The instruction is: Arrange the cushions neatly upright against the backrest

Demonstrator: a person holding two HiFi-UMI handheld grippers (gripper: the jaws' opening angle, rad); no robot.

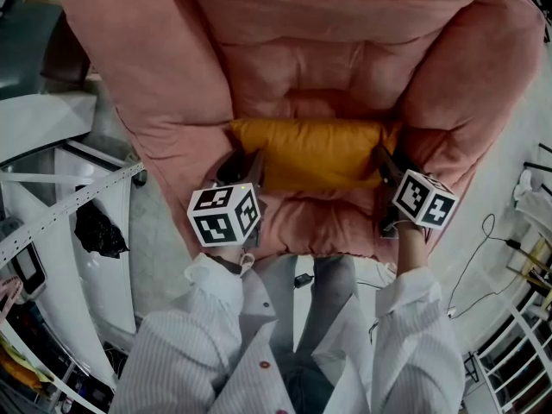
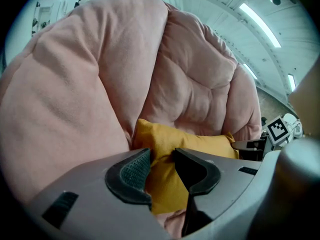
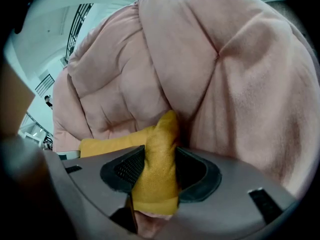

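Note:
A yellow cushion (image 1: pixel 315 149) lies lengthwise on the seat of a pink padded armchair (image 1: pixel 345 50), its long edge against the foot of the backrest. My left gripper (image 1: pixel 244 169) is at the cushion's left end. In the left gripper view, the gripper (image 2: pixel 162 156) pinches a narrow fold of the yellow cushion (image 2: pixel 200 141) between its pads. My right gripper (image 1: pixel 385 166) is at the right end. In the right gripper view the cushion's corner (image 3: pixel 160 139) stands plump and unsqueezed between the parted jaws of the gripper (image 3: pixel 160 158), brushing one pad.
The chair's thick pink arms (image 1: pixel 138 67) rise on both sides of the cushion. A white metal frame (image 1: pixel 60 179) and a black bag (image 1: pixel 97 231) stand on the floor at left. Cables (image 1: pixel 483 257) trail on the floor at right.

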